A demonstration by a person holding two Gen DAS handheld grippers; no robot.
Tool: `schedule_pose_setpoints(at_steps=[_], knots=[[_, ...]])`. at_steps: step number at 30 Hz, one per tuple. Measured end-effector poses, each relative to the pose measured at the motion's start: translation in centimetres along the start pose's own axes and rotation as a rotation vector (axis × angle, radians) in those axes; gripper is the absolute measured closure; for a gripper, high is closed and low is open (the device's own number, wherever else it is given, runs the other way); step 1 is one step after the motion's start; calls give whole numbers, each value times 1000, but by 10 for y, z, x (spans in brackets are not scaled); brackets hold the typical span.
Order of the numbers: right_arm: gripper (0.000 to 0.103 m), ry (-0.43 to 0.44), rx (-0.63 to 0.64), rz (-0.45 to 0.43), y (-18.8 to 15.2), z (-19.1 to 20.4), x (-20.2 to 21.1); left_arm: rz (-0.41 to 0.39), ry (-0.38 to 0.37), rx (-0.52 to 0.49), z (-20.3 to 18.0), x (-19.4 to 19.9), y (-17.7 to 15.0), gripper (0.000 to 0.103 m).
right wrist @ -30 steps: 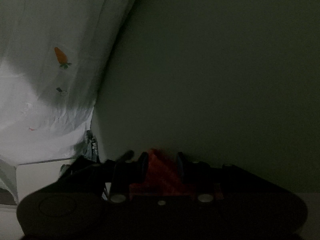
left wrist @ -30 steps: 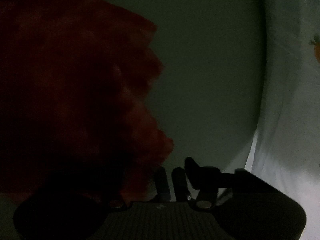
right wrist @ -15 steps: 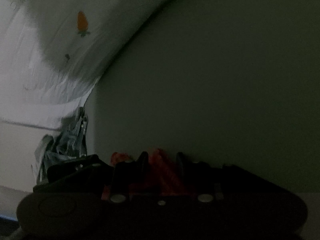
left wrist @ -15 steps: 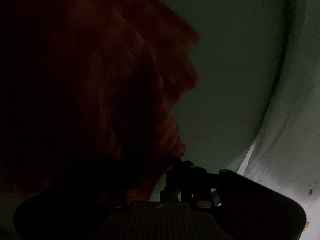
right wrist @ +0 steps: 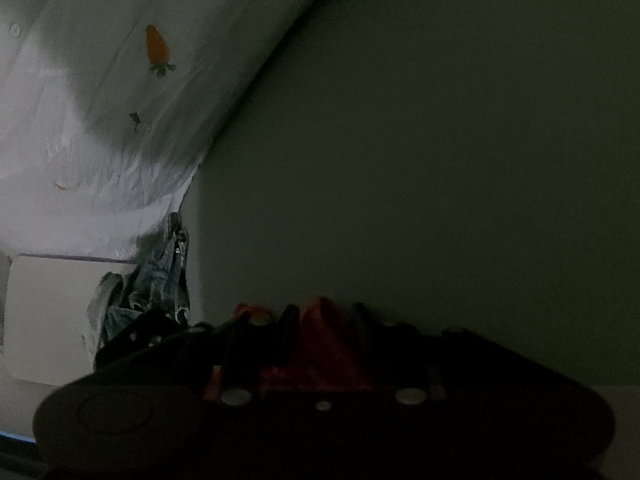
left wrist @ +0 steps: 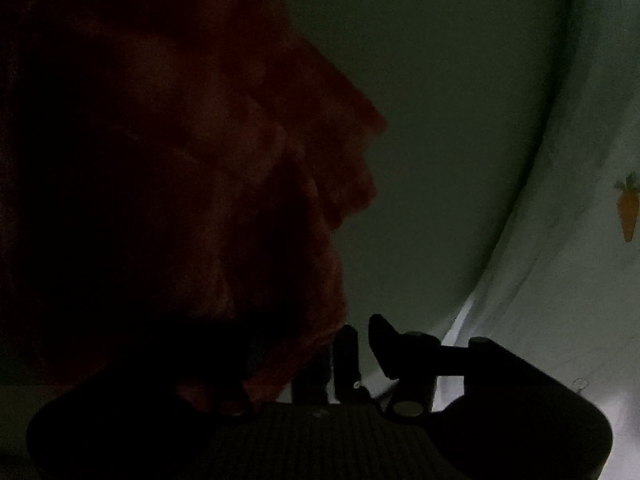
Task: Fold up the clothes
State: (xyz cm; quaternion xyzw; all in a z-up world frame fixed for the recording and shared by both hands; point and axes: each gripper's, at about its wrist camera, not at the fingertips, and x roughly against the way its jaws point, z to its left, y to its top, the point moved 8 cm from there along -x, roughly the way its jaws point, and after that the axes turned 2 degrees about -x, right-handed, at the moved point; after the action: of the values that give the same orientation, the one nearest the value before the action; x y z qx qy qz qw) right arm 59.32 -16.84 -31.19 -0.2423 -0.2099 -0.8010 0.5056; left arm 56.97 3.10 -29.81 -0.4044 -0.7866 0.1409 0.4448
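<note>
The right gripper (right wrist: 324,320) pinches the red cloth (right wrist: 320,340). The left gripper (left wrist: 352,340) looks nearly closed, its grip too dark to tell.

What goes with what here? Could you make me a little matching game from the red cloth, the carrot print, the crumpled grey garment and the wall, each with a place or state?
Things:
1. red cloth
2. carrot print
3. crumpled grey garment
4. wall

Places or states:
A. plain and dim, filling the right of the right wrist view
B. on the white sheet, upper left
C. pinched in the right gripper
D. heaped below the sheet's edge

Pairs: 1-C, 2-B, 3-D, 4-A
</note>
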Motion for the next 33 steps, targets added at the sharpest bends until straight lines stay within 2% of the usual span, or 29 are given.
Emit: schedule_pose_setpoints(at_steps=[4, 8, 11, 12, 13, 18, 22, 28, 30, 31, 33], knots=[[73, -13, 26, 5, -1, 1, 1, 15, 31, 8, 4, -12, -4, 46], [78, -28, 43, 5, -2, 2, 2, 1, 7, 73, 12, -12, -4, 49], [90, -37, 55, -5, -2, 2, 3, -1, -9, 112, 19, -10, -2, 59], [98, -29, 49, -6, -2, 2, 3, -1, -20, 127, 21, -10, -2, 65], [101, -20, 42, -7, -3, 2, 3, -2, -25, 137, 24, -10, -2, 73], [101, 36, 13, -40, -1, 5, 11, -20, -53, 135, 24, -8, -9, 84], [102, 72, 14, -132, 10, 13, 34, -50, -95, 56, 1, 6, -17, 88], [102, 150, -3, -340, 53, 40, 89, -132, -194, -156, -68, 49, -29, 93], [102, 177, 6, -423, 72, 54, 114, -152, -243, -227, -102, 77, -12, 93], [102, 190, 15, -468, 81, 62, 128, -159, -271, -264, -103, 91, -2, 94], [102, 215, 40, -561, 91, 80, 161, -170, -332, -350, -126, 114, -6, 94]])
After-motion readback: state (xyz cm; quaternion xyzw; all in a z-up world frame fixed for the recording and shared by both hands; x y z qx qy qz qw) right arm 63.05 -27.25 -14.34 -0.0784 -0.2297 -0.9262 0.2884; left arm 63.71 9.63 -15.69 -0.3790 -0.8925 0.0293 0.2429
